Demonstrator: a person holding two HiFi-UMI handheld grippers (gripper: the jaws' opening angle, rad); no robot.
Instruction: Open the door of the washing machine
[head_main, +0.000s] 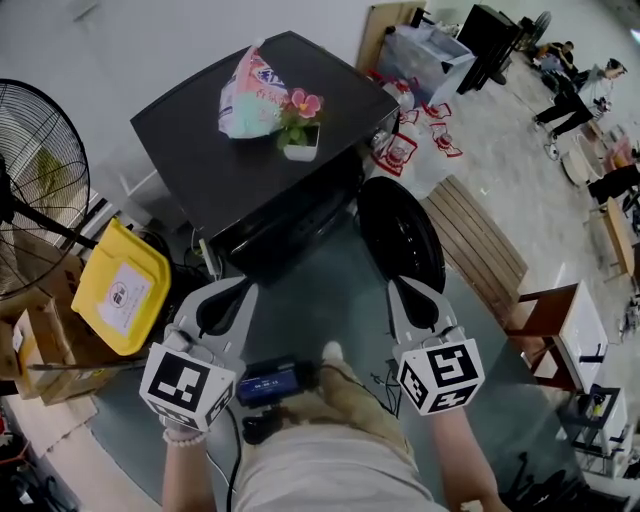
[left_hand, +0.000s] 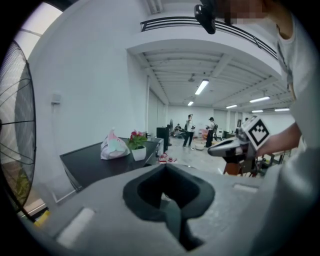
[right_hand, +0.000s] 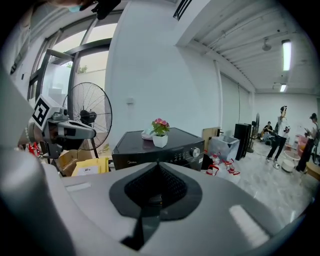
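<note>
The black washing machine (head_main: 215, 165) stands against the white wall, ahead of the person and a little to the left in the head view. Its round dark door (head_main: 400, 235) appears to be swung out to the right of the machine's front, though the steep downward angle makes the hinge side hard to read. On the machine's flat top lie a pink and white bag (head_main: 250, 95) and, just beside it, a small white pot of pink flowers (head_main: 300, 128), both upright. The left gripper (head_main: 228, 292) is held low in front of the machine's front left corner. Its jaws are pressed together with nothing between them, and its own view shows the two pads meeting in one seam. The right gripper (head_main: 405, 295) hangs just below the lower edge of the door without touching it. It is likewise clenched and empty, with its tips closed in its own view. Both grippers point forward and slightly down, well apart from each other, with the person's knee and a pale shoe (head_main: 332, 350) between them. A large standing fan (head_main: 30, 190) is at the far left, with a yellow case (head_main: 120, 290) and cardboard boxes (head_main: 40, 350) near its foot. A slatted wooden bench (head_main: 475, 245) lies to the right of the door. Several people (head_main: 565, 95) are far off across the hall.
</note>
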